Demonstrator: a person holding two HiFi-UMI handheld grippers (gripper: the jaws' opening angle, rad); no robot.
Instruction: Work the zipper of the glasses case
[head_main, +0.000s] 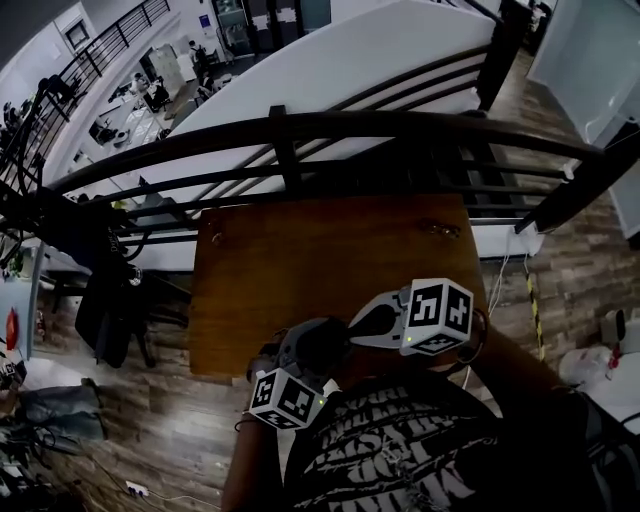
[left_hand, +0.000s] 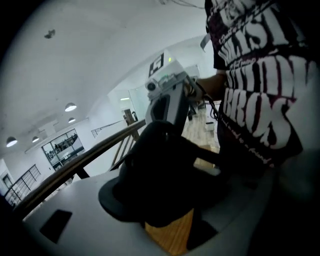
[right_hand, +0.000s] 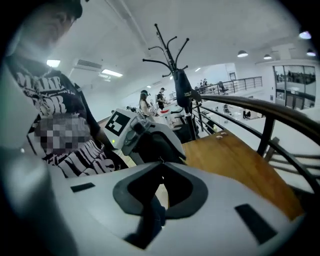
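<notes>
In the head view a dark glasses case (head_main: 318, 342) hangs over the front edge of the wooden table (head_main: 320, 260), close to my body. My left gripper (head_main: 302, 362) comes from below and clamps the case across its width; in the left gripper view the black case (left_hand: 160, 170) fills the space between the jaws. My right gripper (head_main: 357, 325) reaches in from the right. In the right gripper view its fingertips (right_hand: 161, 164) meet at the near edge of the case (right_hand: 156, 145), pinched on the small zipper pull, and a dark strip (right_hand: 149, 220) hangs in the gap behind the tips.
A dark curved railing (head_main: 300, 125) runs along the table's far side, with a drop to a lower floor beyond it. Two small objects lie at the table's far corners (head_main: 440, 228) (head_main: 213, 238). A coat stand (right_hand: 175, 55) and people stand far behind.
</notes>
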